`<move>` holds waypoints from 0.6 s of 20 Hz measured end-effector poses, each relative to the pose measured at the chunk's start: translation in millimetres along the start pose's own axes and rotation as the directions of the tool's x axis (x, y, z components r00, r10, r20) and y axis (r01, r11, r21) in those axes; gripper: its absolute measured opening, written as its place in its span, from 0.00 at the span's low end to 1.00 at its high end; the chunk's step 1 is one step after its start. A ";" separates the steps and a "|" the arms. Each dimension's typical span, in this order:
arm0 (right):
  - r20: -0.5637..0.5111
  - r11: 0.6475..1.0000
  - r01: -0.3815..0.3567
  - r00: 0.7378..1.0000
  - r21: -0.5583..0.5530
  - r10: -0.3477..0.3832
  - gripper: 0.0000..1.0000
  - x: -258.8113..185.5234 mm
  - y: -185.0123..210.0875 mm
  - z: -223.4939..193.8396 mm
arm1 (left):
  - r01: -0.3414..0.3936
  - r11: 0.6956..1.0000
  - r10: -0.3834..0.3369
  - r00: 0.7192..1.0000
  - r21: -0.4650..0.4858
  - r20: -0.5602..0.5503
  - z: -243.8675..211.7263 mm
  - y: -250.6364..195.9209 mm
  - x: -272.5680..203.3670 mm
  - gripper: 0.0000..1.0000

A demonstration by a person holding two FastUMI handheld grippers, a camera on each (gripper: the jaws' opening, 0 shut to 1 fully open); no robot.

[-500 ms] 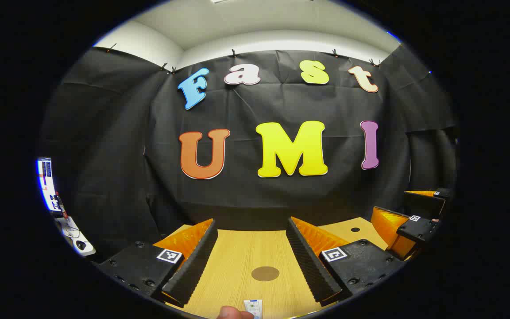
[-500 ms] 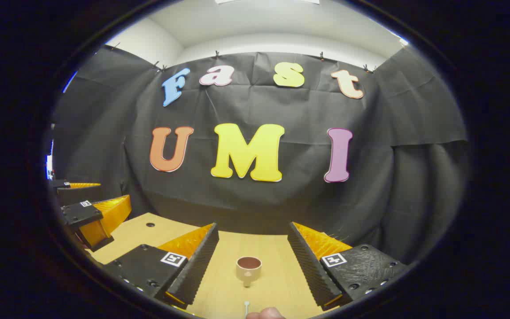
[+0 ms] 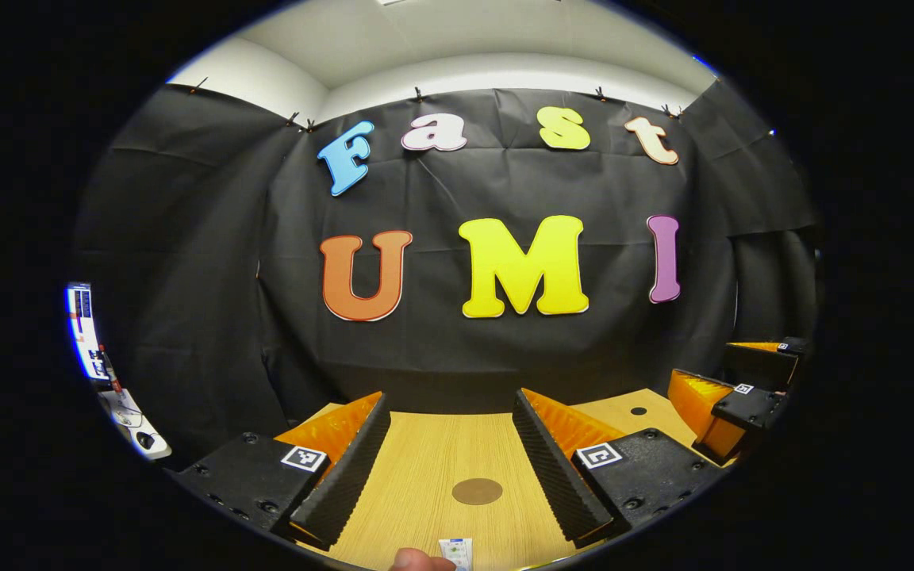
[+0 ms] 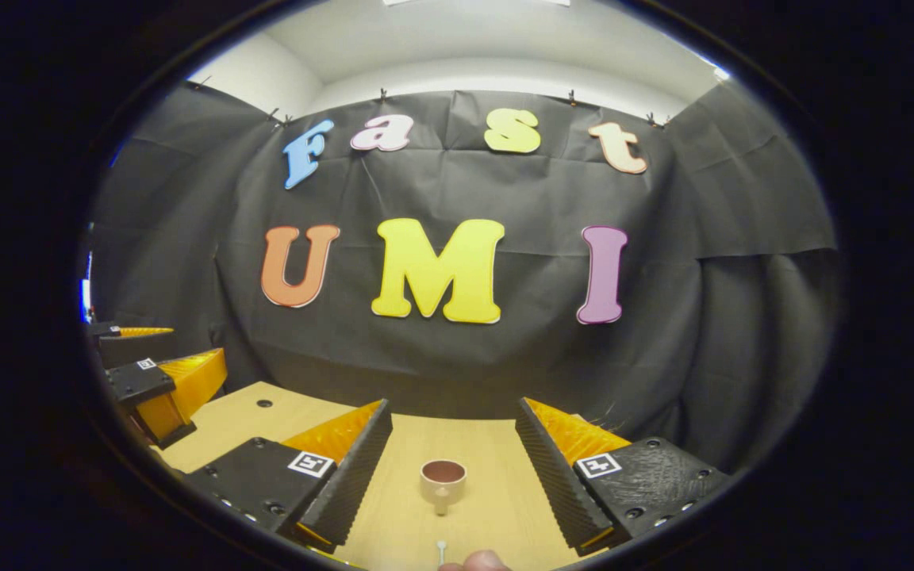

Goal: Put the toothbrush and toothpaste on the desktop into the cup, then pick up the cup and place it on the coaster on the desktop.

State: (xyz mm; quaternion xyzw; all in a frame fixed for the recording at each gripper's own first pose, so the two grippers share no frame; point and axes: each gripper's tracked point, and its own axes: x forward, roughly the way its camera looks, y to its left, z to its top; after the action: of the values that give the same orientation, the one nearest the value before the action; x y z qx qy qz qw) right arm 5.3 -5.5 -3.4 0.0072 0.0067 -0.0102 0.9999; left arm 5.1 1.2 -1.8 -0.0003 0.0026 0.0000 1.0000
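My left gripper (image 3: 447, 456) has its ribbed jaws wide and empty over the wood-grain counter (image 3: 417, 476). Between them lies the flat round brown coaster (image 3: 477, 491), the toothpaste (image 3: 455, 551) nearer me. My right gripper (image 4: 451, 464) is equally wide, empty; between its jaws stands the beige cup (image 4: 443, 479), the thin white toothbrush (image 4: 441, 549) nearer.
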 end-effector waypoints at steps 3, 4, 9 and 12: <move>-0.002 1.000 0.003 1.000 0.003 -0.003 0.95 0.3 -1.3 0.0 | 0.001 1.000 -0.001 1.000 -0.003 -0.007 -0.8 -1.1 -0.2 0.98; -0.001 1.000 0.004 1.000 0.002 -0.004 0.95 0.5 -0.9 1.1 | 0.000 1.000 0.000 1.000 -0.003 -0.006 0.0 -1.0 -0.8 0.98; -0.008 1.000 -0.004 1.000 0.006 0.004 0.95 -1.3 0.7 -1.8 | 0.002 1.000 -0.002 1.000 -0.011 -0.012 -2.8 -2.3 -1.6 0.98; -0.005 1.000 -0.009 1.000 0.007 0.009 0.92 -2.3 1.8 -0.1 | 0.004 1.000 -0.004 1.000 -0.008 -0.015 -1.2 -3.5 -1.7 0.98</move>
State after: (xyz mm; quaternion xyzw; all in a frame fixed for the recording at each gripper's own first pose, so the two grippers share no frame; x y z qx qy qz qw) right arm 3.0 -3.6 -3.4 0.0110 0.0090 -0.0056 0.9999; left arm 3.4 -2.2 -3.0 -0.0044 0.0100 -0.0021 0.9999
